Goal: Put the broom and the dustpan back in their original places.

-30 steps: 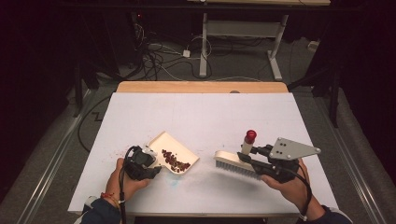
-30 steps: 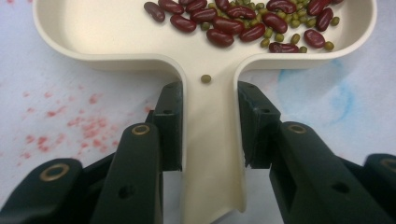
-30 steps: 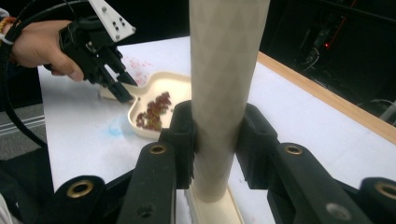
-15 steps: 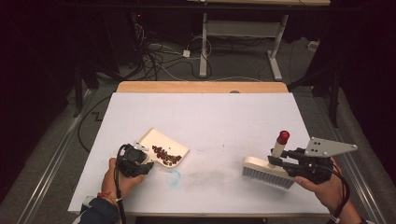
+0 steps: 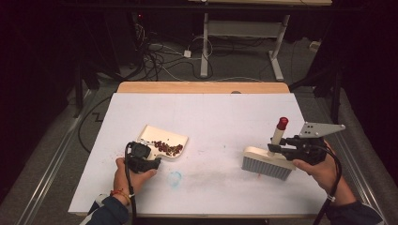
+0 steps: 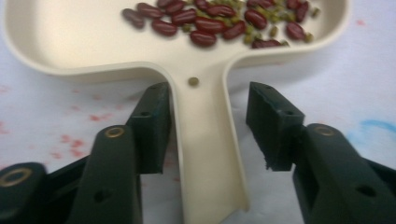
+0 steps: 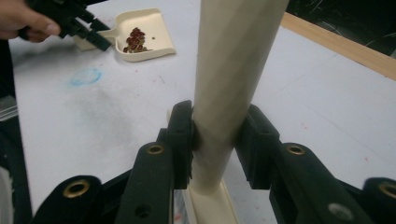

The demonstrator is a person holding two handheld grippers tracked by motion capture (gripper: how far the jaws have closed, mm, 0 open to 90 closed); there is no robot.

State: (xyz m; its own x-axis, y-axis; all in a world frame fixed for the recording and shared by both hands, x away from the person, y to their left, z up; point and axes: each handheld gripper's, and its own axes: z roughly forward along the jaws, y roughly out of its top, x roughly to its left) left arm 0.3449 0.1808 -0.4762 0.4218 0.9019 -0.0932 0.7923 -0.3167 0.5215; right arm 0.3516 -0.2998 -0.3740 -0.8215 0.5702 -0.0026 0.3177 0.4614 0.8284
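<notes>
The left tongs (image 6: 205, 135) have just been opening; their jaws now stand spread on either side of the dustpan (image 6: 140, 46) handle, the left one just beside it, the right one apart. The bean-filled dustpan lies on the white surface (image 5: 211, 117). The right tongs (image 7: 215, 140) pinch the brush (image 5: 268, 161) handle, bristles down, well apart from the dustpan.

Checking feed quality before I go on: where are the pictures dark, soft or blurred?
High view: the room around the table is nearly black, while the tabletop is evenly lit. Left gripper view: the dustpan and beans are slightly soft, dim at the bottom. Right gripper view: the close brush handle is blurred, the far dustpan small.
</notes>
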